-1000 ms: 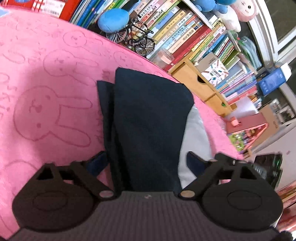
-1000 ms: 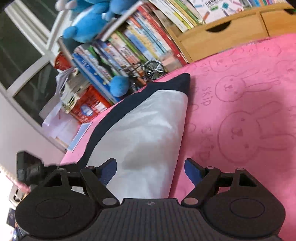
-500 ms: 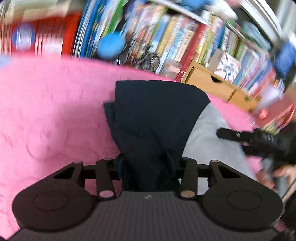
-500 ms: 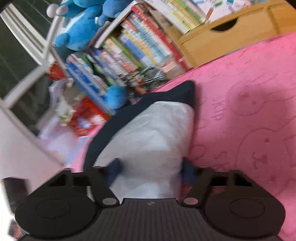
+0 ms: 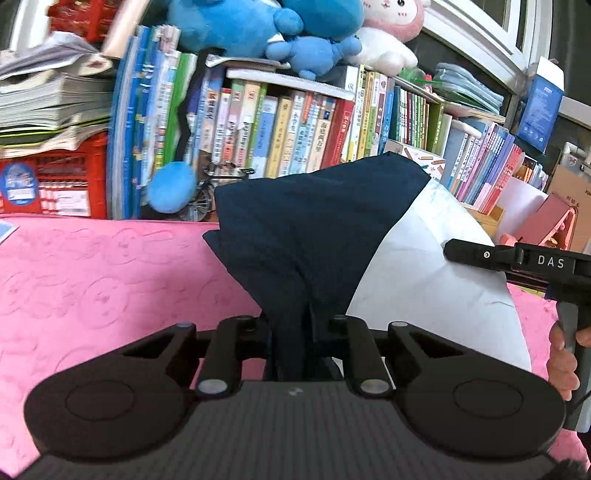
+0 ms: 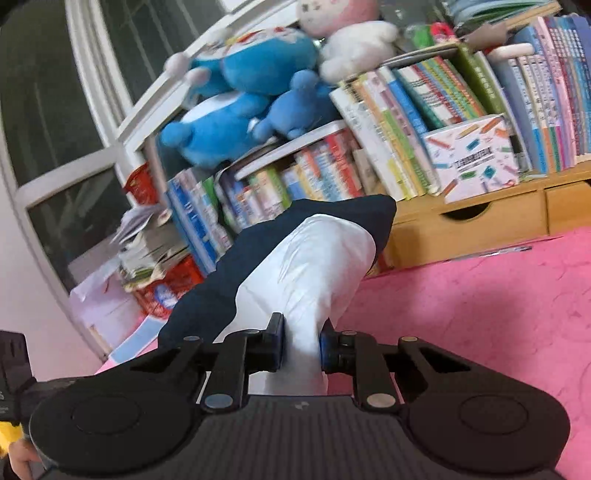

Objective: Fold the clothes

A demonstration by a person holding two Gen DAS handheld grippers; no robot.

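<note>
A pink blanket [image 5: 92, 288] embossed with rabbit outlines covers the work surface; its far edge meets a wall of upright books [image 5: 280, 136]. A navy-and-white garment [image 5: 314, 236] rises from the middle of the blanket, near that far edge, lifted at its near end so that its far end stands up in front of the books. The navy panel lies toward the blanket's left side and the white panel [image 5: 424, 273] toward its right. Blue plush toys [image 6: 240, 99] and a pink-and-white plush toy [image 5: 391, 26] sit on top of the book row. A wooden drawer unit [image 6: 469, 225] stands at the blanket's far edge under a patterned box [image 6: 472, 158]. A red crate [image 5: 55, 177] carrying stacked papers sits at the far left corner, with a small model bicycle [image 5: 214, 192] and a blue ball [image 5: 171, 186] just beside it.

The left gripper [image 5: 291, 332] has its jaws closing, nearly together, with a bunched fold of the navy panel pinched between them. The right gripper [image 6: 301, 343] likewise has its jaws closing, its blue pads pressing on a gathered fold of the white panel. In the left wrist view the right gripper's black body shows at the right edge, held by a hand [image 5: 561, 354].
</note>
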